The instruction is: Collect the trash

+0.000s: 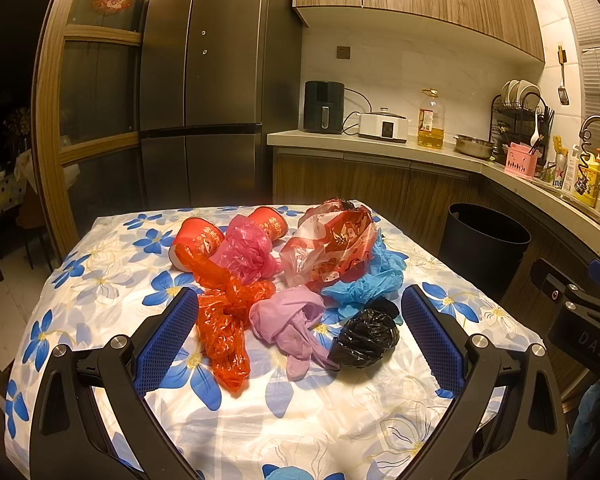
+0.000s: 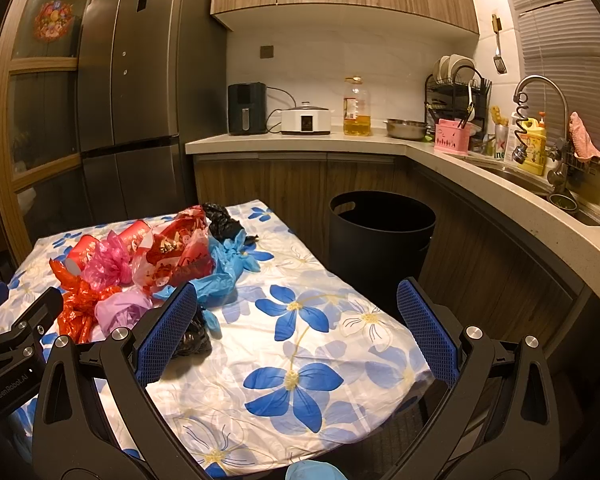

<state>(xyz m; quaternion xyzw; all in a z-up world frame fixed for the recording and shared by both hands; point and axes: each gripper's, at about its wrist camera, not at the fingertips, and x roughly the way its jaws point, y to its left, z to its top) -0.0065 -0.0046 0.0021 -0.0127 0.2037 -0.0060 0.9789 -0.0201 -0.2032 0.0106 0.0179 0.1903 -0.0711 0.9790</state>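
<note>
Left wrist view shows the desk (image 1: 112, 280), then the black bin (image 2: 380, 232) beyond my right jaws. Both grippers, left (image 1: 300, 332) and right (image 2: 296, 336), are released. I'd close low on the black bag (image 1: 366, 338) between my left jaws.

In the right wrist view, the black crumpled bag (image 2: 194, 338) is mostly hidden behind a blue finger pad (image 2: 166, 338) of the right hand-held gripper (image 2: 296, 340). The red paper cups (image 2: 85, 254) at 10 o'clock are half buried under the pink bag (image 2: 108, 262). The bin (image 2: 380, 236) loses its base behind the bench (image 2: 340, 360). In the left wrist view, the bin (image 1: 482, 246) is cut off below by the bench (image 1: 320, 420) edge at 3 o'clock. Printing on the counter bottles (image 1: 568, 176) is too small to read.
</note>
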